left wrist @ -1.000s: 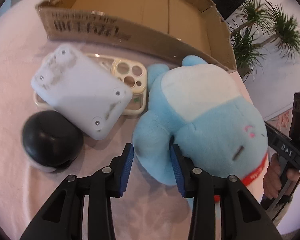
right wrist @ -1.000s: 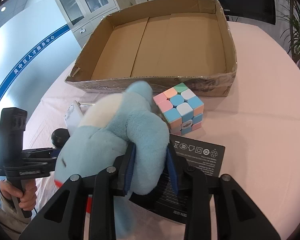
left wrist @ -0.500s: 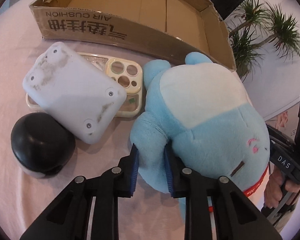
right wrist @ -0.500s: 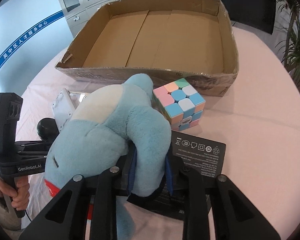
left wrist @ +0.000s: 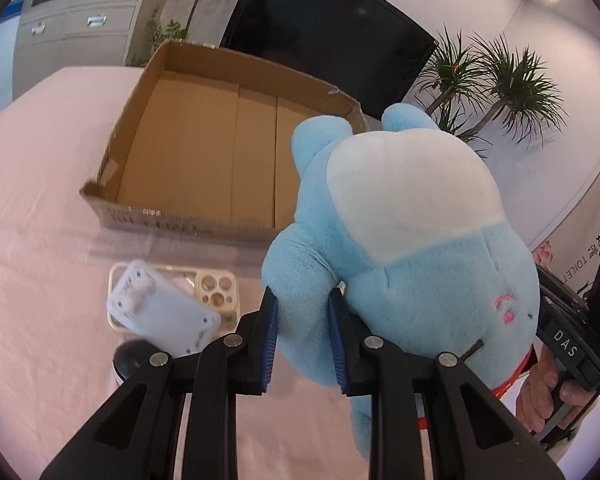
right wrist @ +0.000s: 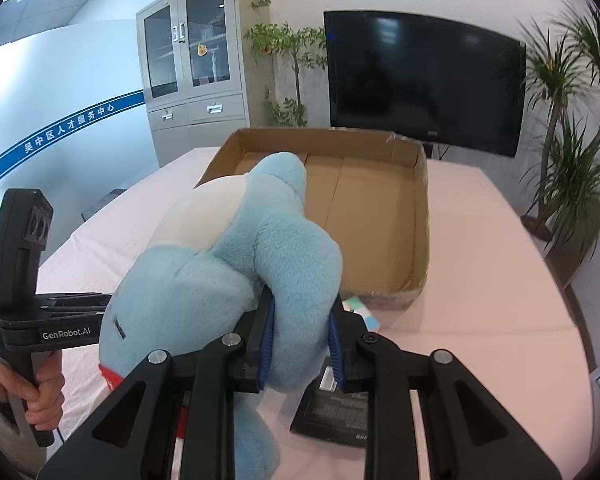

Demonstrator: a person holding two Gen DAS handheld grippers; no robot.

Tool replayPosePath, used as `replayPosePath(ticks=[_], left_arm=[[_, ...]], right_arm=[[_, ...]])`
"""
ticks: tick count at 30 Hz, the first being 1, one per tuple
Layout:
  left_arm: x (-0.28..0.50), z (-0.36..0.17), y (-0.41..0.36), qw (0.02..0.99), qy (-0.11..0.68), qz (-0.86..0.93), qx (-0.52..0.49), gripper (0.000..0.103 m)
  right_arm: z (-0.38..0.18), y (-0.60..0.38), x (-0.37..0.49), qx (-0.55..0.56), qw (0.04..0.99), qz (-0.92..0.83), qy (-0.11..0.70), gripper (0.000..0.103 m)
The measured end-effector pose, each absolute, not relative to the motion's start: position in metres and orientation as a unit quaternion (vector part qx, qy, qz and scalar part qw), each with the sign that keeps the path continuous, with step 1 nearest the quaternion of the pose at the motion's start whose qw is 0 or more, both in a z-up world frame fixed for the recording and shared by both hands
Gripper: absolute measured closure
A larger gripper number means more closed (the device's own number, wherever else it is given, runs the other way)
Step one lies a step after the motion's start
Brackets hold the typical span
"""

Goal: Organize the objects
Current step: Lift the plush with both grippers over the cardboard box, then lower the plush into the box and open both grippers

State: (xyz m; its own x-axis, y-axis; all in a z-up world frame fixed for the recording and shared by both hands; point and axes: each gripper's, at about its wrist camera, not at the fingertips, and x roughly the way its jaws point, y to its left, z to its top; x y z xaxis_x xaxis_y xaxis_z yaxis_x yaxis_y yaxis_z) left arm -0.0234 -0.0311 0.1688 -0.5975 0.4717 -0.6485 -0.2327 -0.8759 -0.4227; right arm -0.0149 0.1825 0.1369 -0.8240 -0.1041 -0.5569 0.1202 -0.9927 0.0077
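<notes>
- Nearest us, the left hand-held gripper (left wrist: 302, 334) and the right hand-held gripper (right wrist: 300, 340) each clench a limb of the blue plush toy (left wrist: 412, 236).
- We hold it lifted above the pink desk (left wrist: 32, 240).
- Beyond lies the empty cardboard box (left wrist: 204, 152); next we likely carry the toy over its near wall and release.

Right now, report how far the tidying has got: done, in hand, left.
Done: nothing; the cardboard box shows only bare floor. In hand: the blue plush toy, gripped by the left tongs and the right tongs, each shut on a limb, held off the table near the box. Left: white plastic block, phone case, black round object, pastel cube, black booklet.
</notes>
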Motion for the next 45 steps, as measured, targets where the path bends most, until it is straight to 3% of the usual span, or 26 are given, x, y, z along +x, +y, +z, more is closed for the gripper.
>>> replayPosePath(ticks=[27, 33, 45], left_arm=[[-0.183, 0.246, -0.054, 0.169, -0.103, 0.925, -0.325, 0.083], [-0.238, 0.22, -0.05, 0.15, -0.091, 0.918, -0.355, 0.083], [-0.315, 0.107, -0.029, 0.083, -0.039, 0.896, -0.435, 0.083]], right_arm=[[0.192, 0.179, -0.15, 0.204, 0.054, -0.977, -0.008, 0.082], [0.162, 0.187, -0.201, 0.233, 0.047, -0.971, -0.023, 0.082], [0.054, 0.202, -0.279, 0.358, 0.028, -0.933, -0.008, 0.082]])
